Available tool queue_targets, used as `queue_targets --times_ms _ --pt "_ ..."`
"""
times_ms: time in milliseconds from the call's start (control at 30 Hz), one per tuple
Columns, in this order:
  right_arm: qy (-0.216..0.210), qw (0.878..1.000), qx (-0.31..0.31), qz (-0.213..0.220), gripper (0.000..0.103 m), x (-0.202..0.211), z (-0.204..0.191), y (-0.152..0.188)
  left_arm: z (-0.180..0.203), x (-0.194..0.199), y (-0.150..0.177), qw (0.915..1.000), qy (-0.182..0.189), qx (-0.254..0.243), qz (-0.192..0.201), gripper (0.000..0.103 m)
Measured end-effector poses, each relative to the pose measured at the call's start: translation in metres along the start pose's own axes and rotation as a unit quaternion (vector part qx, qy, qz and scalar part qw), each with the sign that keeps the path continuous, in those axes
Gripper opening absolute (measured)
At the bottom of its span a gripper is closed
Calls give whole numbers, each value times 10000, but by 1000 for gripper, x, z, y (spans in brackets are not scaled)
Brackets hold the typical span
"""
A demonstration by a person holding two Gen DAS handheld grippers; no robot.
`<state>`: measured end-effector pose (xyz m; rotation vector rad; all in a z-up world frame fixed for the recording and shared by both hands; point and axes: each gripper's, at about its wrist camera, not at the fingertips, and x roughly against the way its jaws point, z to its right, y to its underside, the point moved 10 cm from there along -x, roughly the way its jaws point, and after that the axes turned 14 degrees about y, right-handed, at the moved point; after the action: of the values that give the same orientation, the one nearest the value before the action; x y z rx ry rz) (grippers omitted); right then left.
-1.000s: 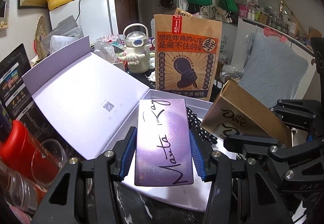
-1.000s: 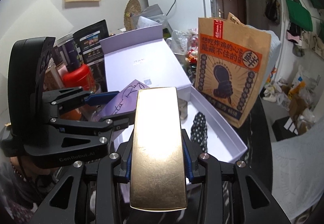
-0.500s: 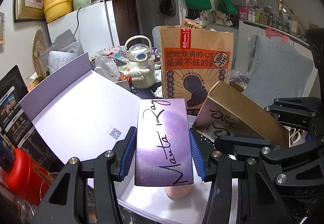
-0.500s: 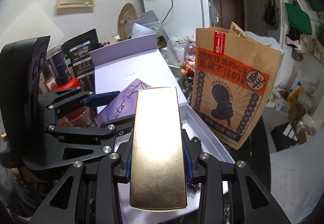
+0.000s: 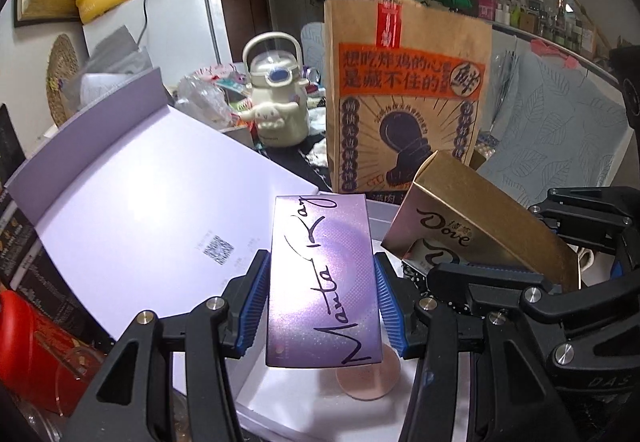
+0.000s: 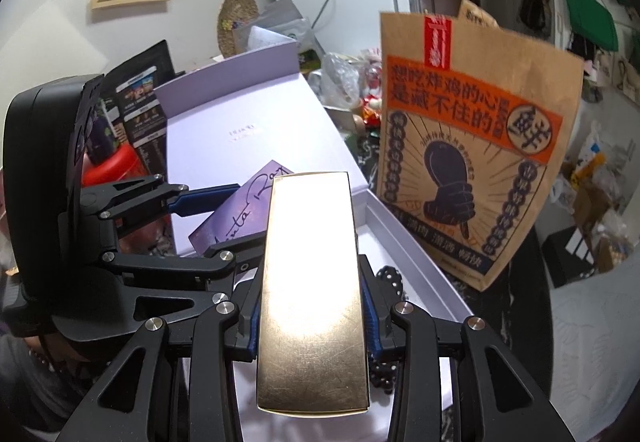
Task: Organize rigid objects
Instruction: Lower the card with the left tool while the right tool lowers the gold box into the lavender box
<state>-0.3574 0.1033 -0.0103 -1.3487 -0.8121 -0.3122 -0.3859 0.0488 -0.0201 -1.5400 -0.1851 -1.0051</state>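
Over open lilac box (image 5: 400, 408): you held purple carton (image 5: 322, 282) clamped in left gripper (image 5: 322, 300), gold carton (image 6: 312, 294) clamped in right gripper (image 6: 310, 316). Step judged: carrying both to box. Next called for lowering clear of pink disc (image 5: 370, 378), beads (image 6: 386, 278); paper bag (image 6: 476, 146) stood close beside.

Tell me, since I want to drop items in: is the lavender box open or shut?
Open: the lavender box has its lid swung back, white interior exposed.
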Motion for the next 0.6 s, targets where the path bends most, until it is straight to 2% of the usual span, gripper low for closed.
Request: queue_targets --times_ms 133,267,600 --pt "-69 9998 -148 -125 38 -10 5 3 0 -13 5 9997 170 45 -142 50" --pt "-191 9991 -288 -259 38 -20 7 10 -1 -27 15 9993 158 17 -337 50" --pt "-91 9966 -520 -633 38 -44 20 33 1 -56 35 9971 211 57 -731 50"
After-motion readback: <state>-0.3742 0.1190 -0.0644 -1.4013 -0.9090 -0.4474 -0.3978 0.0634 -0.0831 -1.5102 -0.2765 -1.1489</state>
